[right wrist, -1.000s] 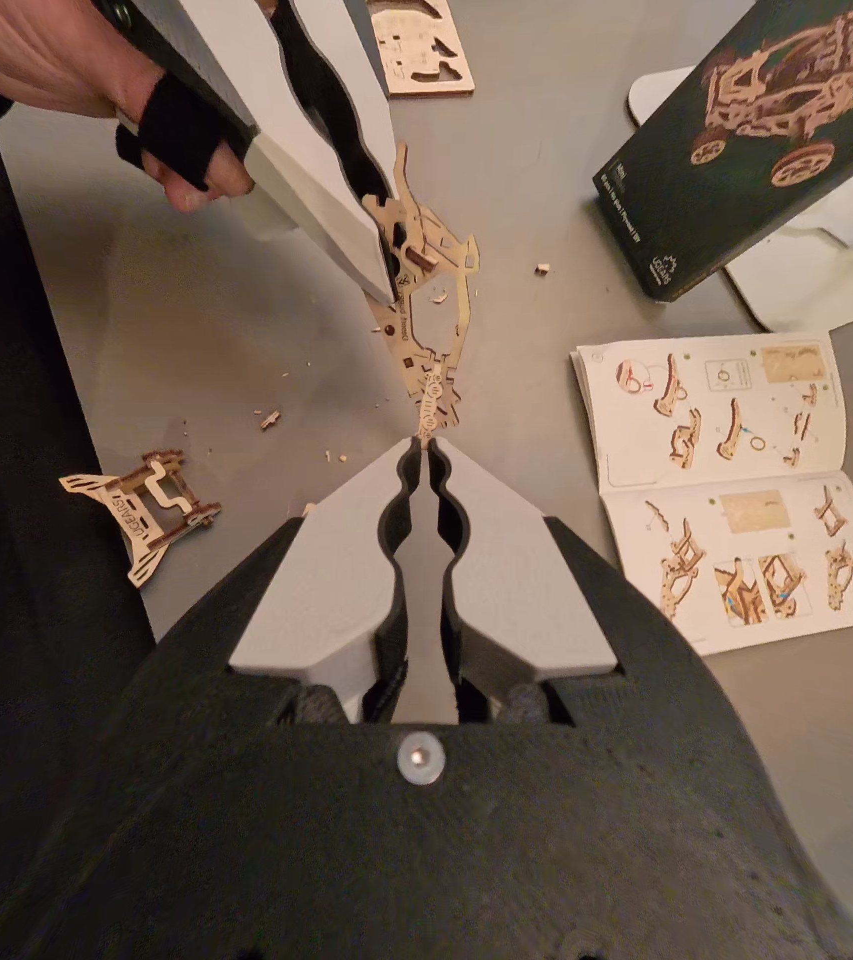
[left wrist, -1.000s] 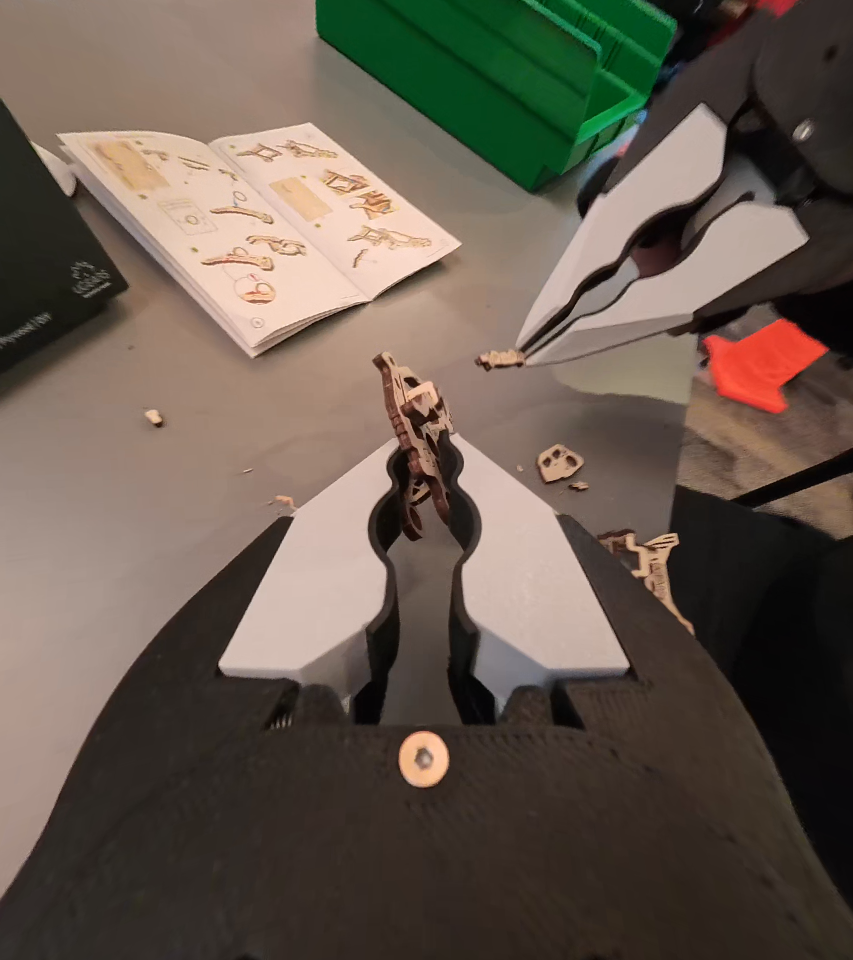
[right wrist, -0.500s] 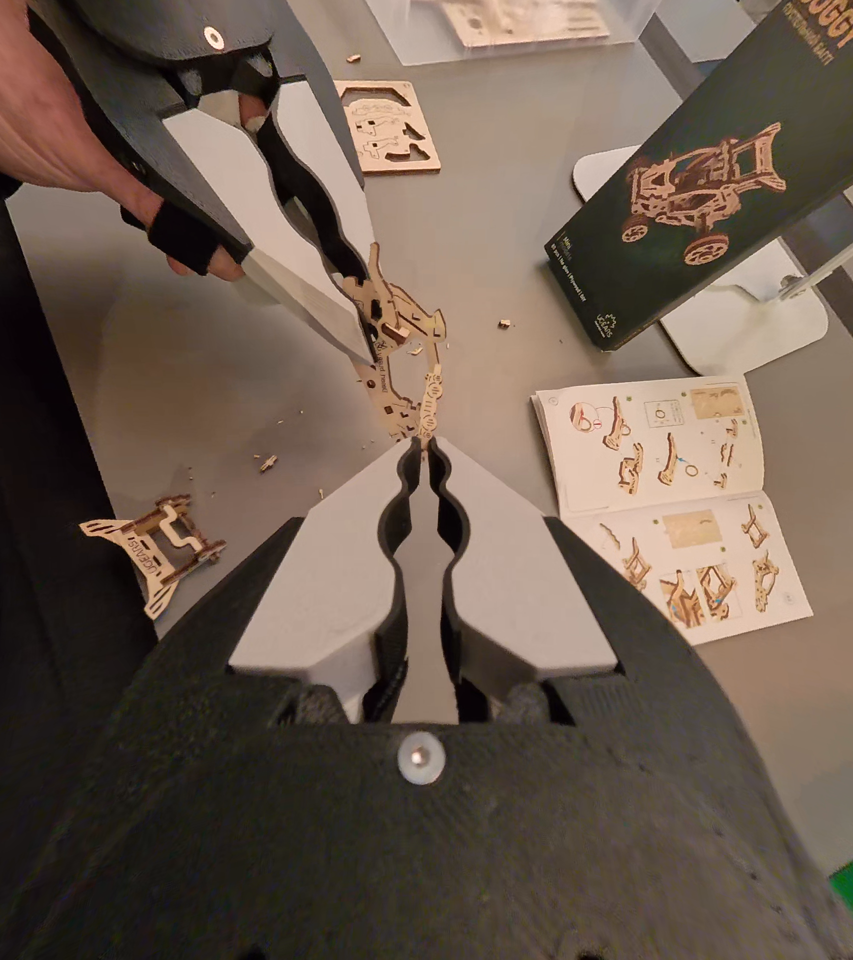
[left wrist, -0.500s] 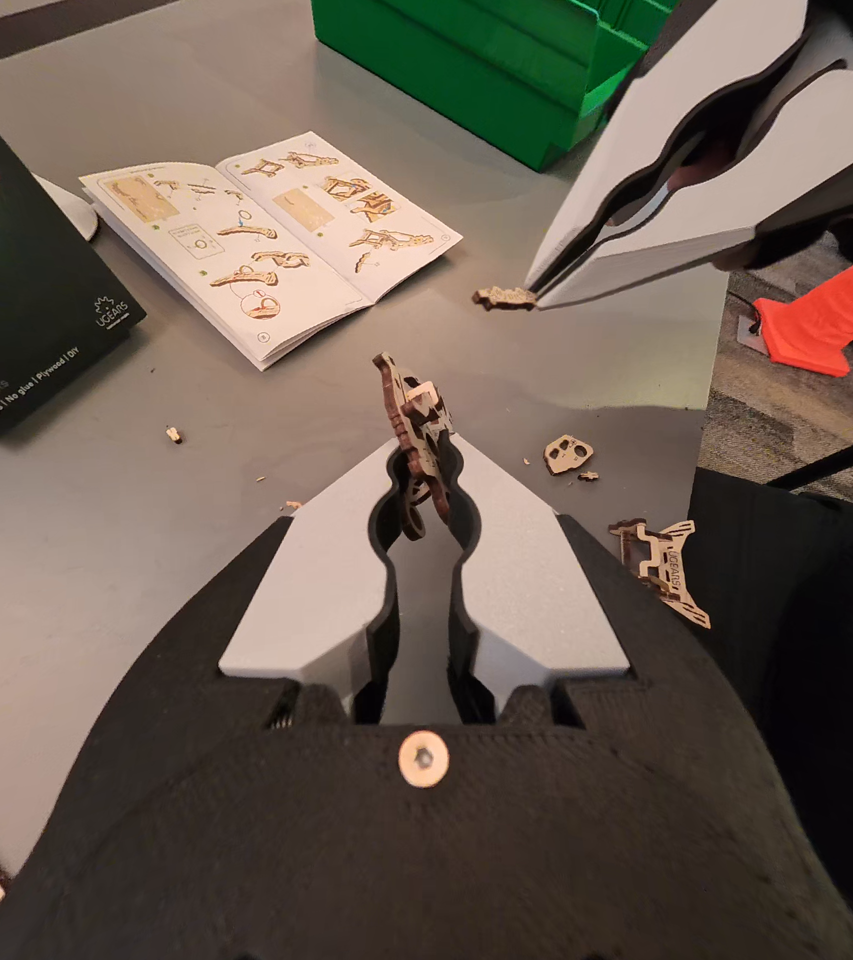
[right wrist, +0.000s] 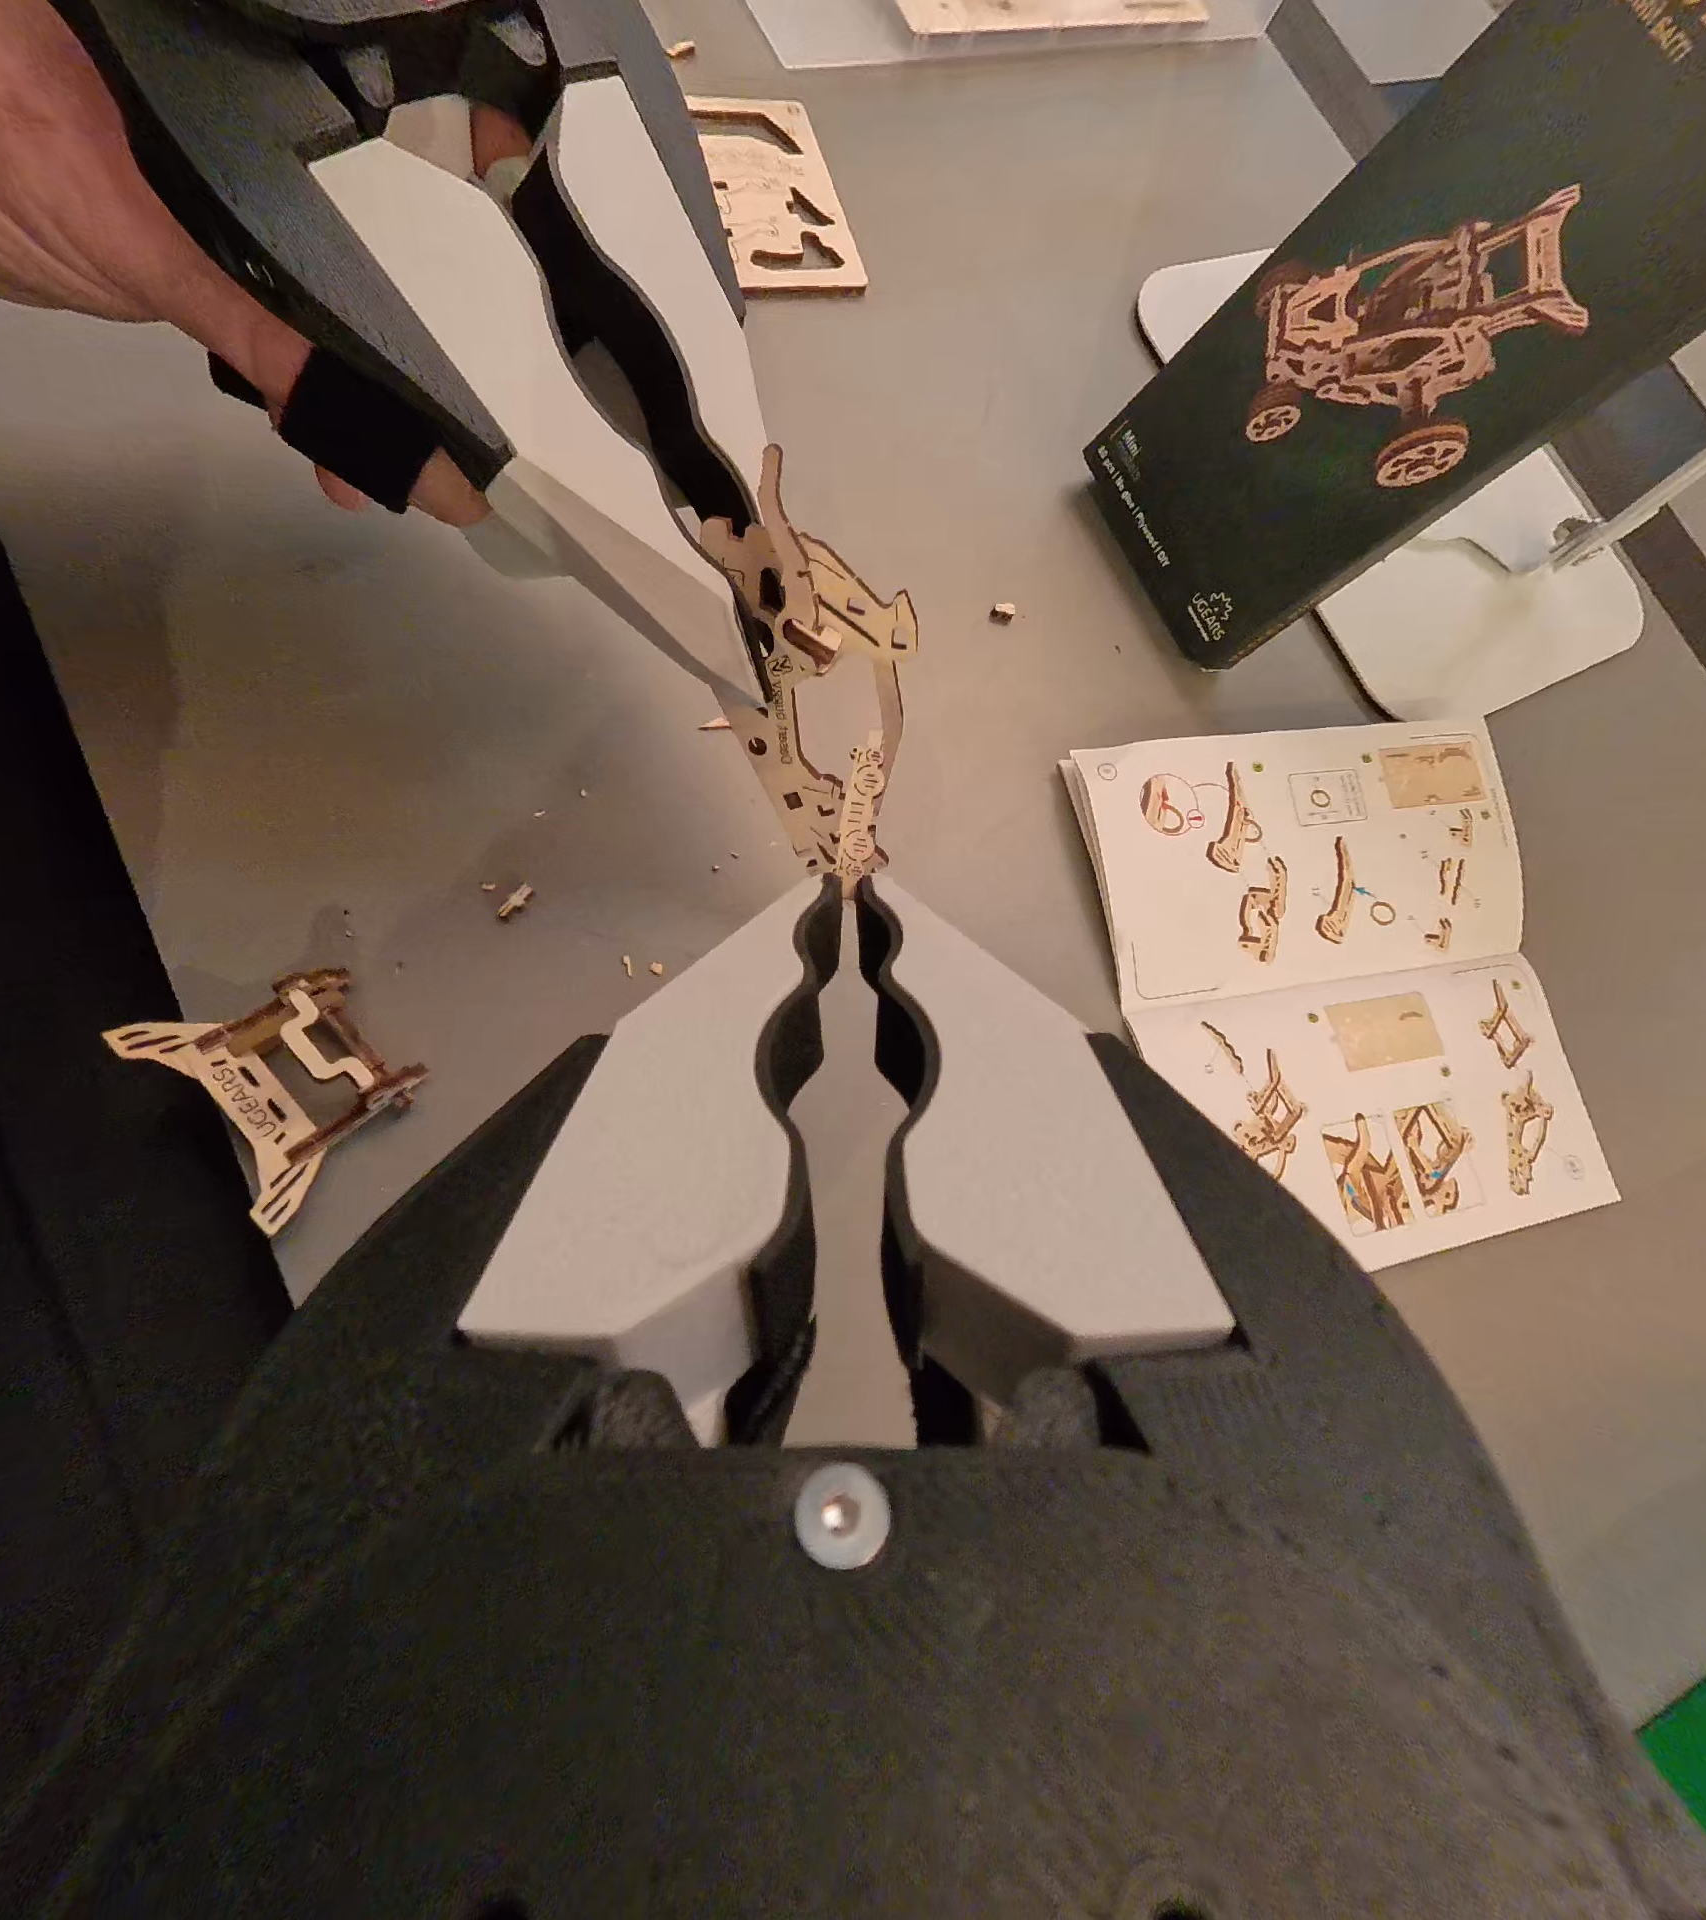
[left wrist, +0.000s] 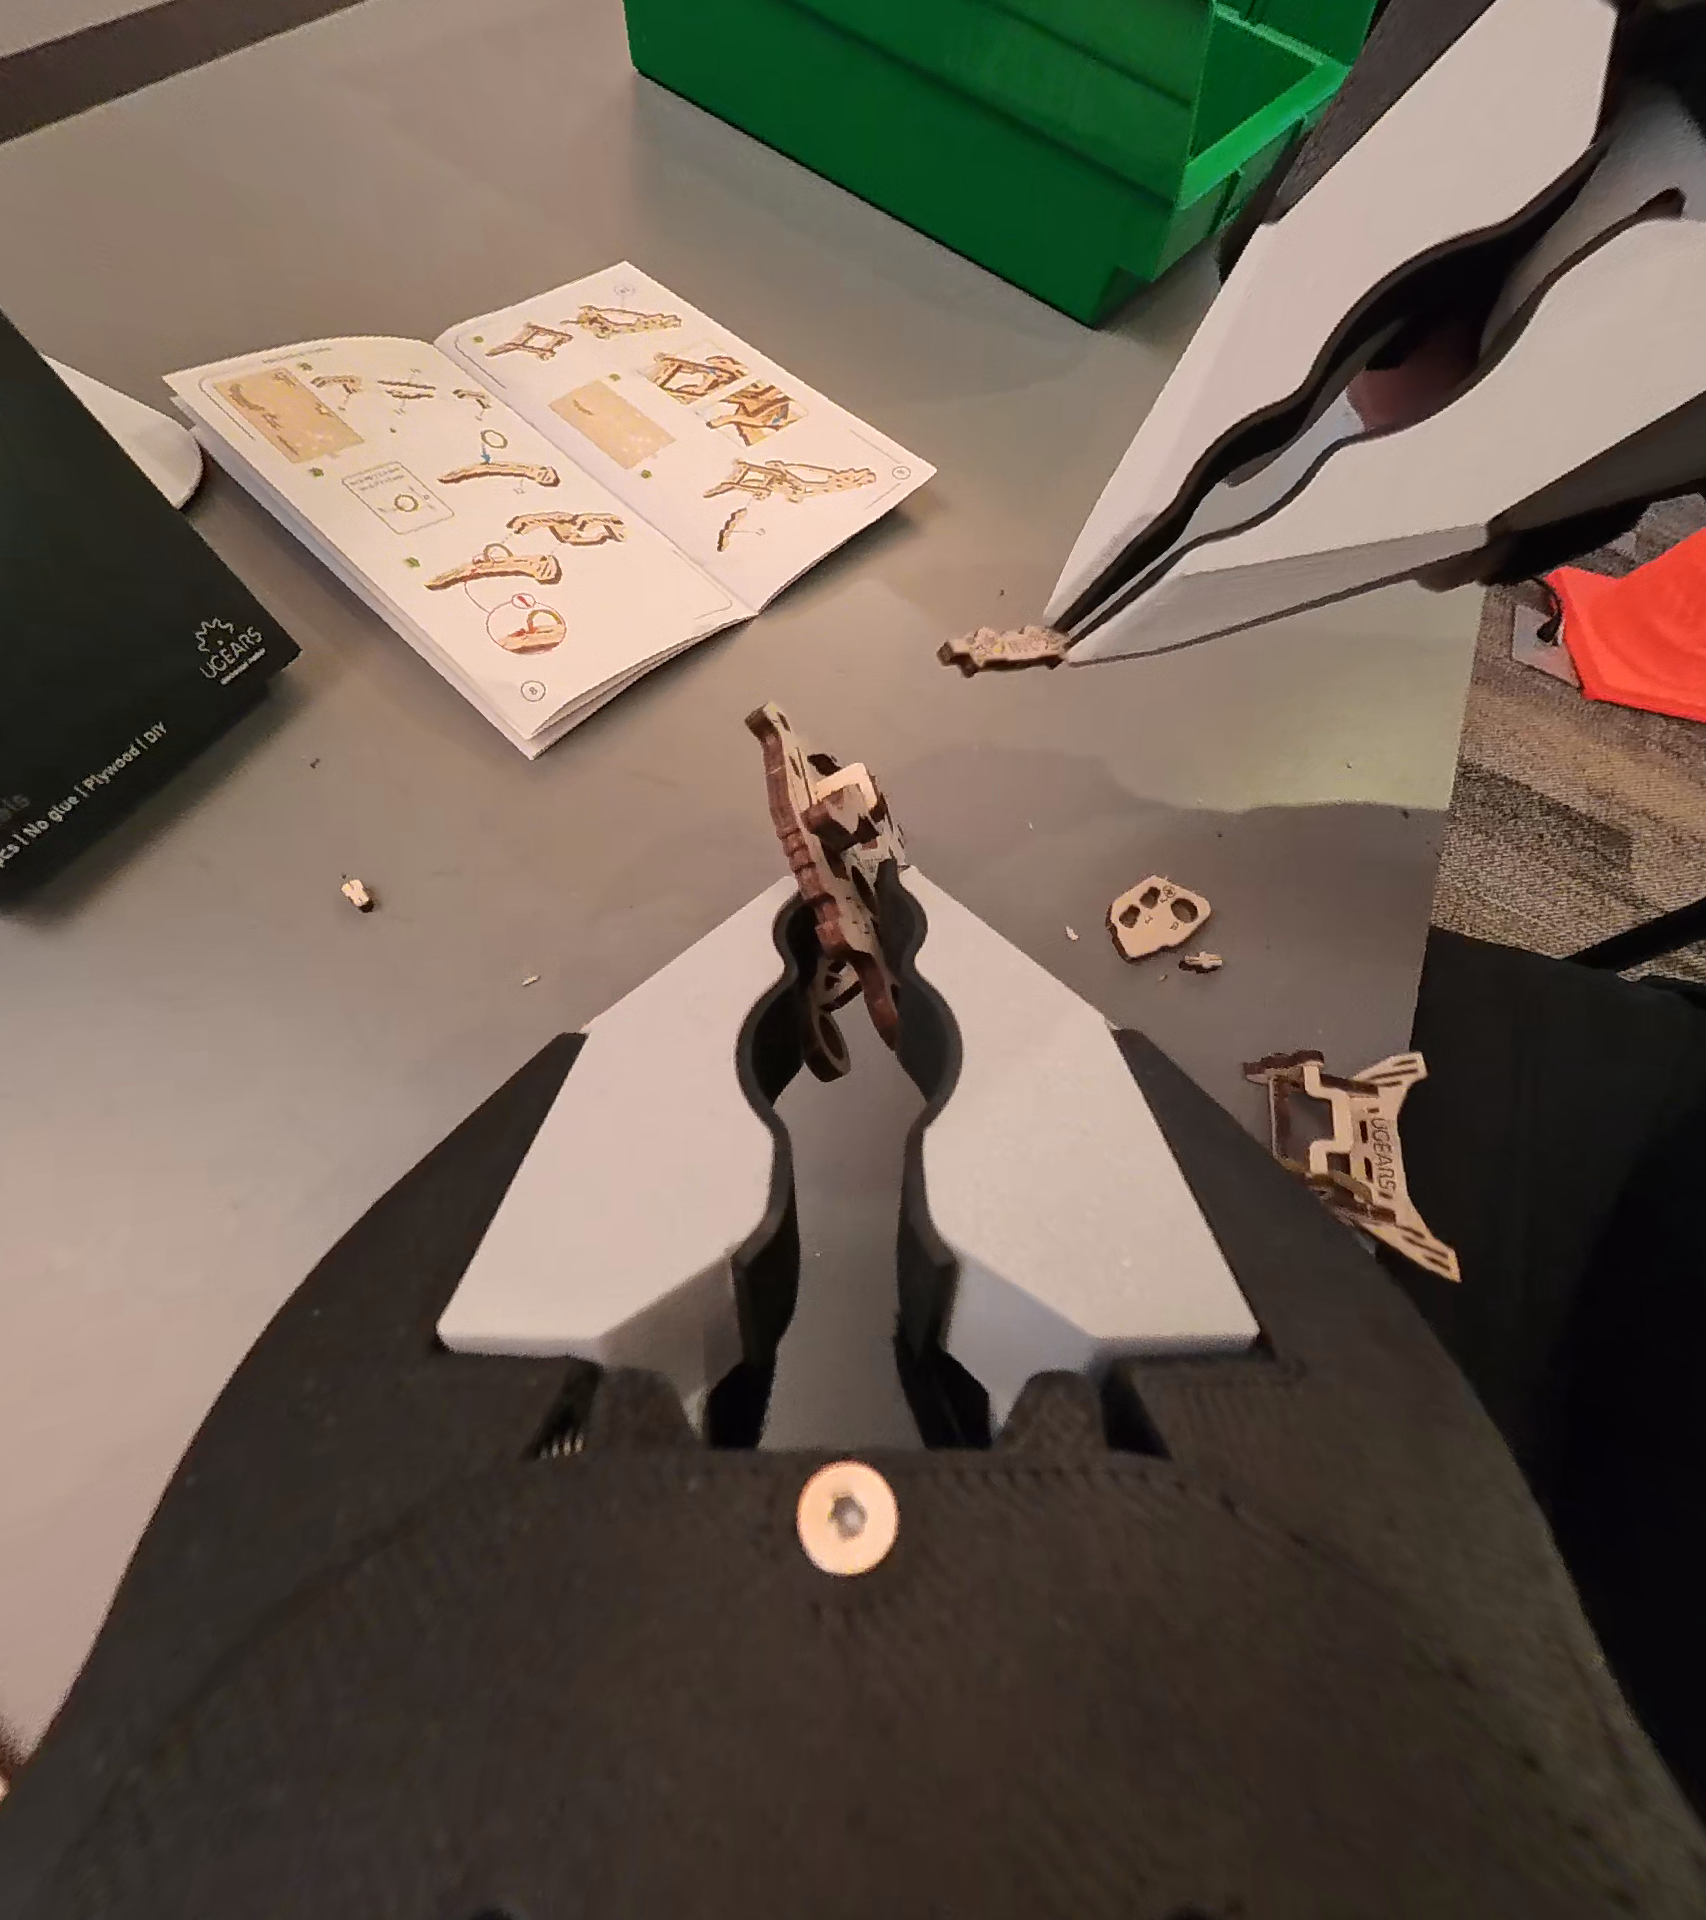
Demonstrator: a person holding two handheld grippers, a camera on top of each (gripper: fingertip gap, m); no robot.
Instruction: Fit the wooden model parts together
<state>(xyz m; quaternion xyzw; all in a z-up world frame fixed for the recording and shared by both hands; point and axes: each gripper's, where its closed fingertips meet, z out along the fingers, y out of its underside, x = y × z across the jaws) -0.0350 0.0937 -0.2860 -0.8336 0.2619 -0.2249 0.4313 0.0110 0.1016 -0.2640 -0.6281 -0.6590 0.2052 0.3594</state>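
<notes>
The left claw (left wrist: 844, 914) is clamped on a wooden frame part (left wrist: 828, 821), held above the grey table (left wrist: 153, 1091) near its right edge; the right claw (right wrist: 847, 896) pinches a small wooden strip (right wrist: 859, 800) beside that frame, apart from it; an open instruction booklet (left wrist: 558, 499) lies beyond on bare table.

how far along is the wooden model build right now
Done: a small sub-assembly stands finished on the table. In hand: the left gripper clamps a partly built frame; the right gripper pinches a thin strip, held apart from the frame. Left: joining them.
</notes>
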